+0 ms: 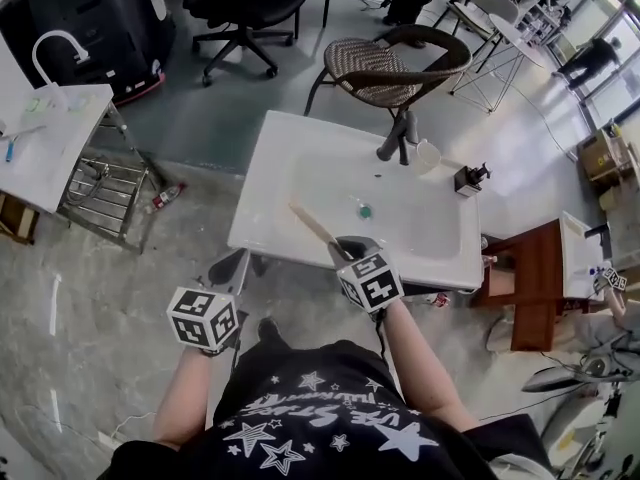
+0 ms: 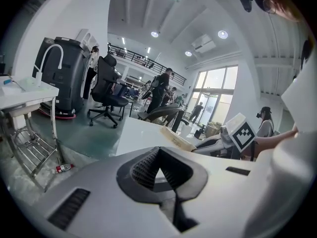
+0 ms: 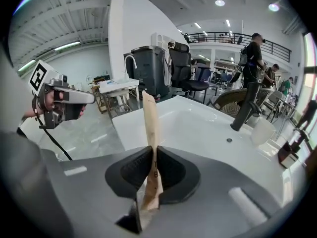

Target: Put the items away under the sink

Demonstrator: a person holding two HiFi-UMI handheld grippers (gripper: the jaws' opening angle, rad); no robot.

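**A:** Item status?

**B:** One tan strip (image 1: 314, 225), flat and narrow. It could be wood or a paper-wrapped stick, can't tell which. It sits at the centre of the head view, slanting up-left over the front of the white sink (image 1: 262, 194). The right gripper (image 1: 349, 250) has it clamped near the lower end, pads squeezed onto its flat faces.

**A:** Why that grip?

**B:** My read: the flat faces give the ribbed pads the most contact, so it shouldn't pivot. The long end pokes out ahead, above the basin. In the right gripper view it stands upright between the jaws, with a bit of black print at pad level.

**A:** Other hand?

**B:** The left gripper (image 1: 241, 262) is lower left of the strip, off the sink's front edge, over the floor. Jaws pressed together, nothing in them. Probably kept free for a door, but no view shows the space under the sink.

**A:** Surroundings?

**B:** The sink is glossy and smooth, a rounded rectangle.
- Dark faucet (image 1: 398, 138) at the basin's upper right.
- Small teal thing (image 1: 365, 211) in the basin.
- Dark dispenser (image 1: 470, 178) on the right rim.
- Wicker chair (image 1: 392, 68) behind, top centre.
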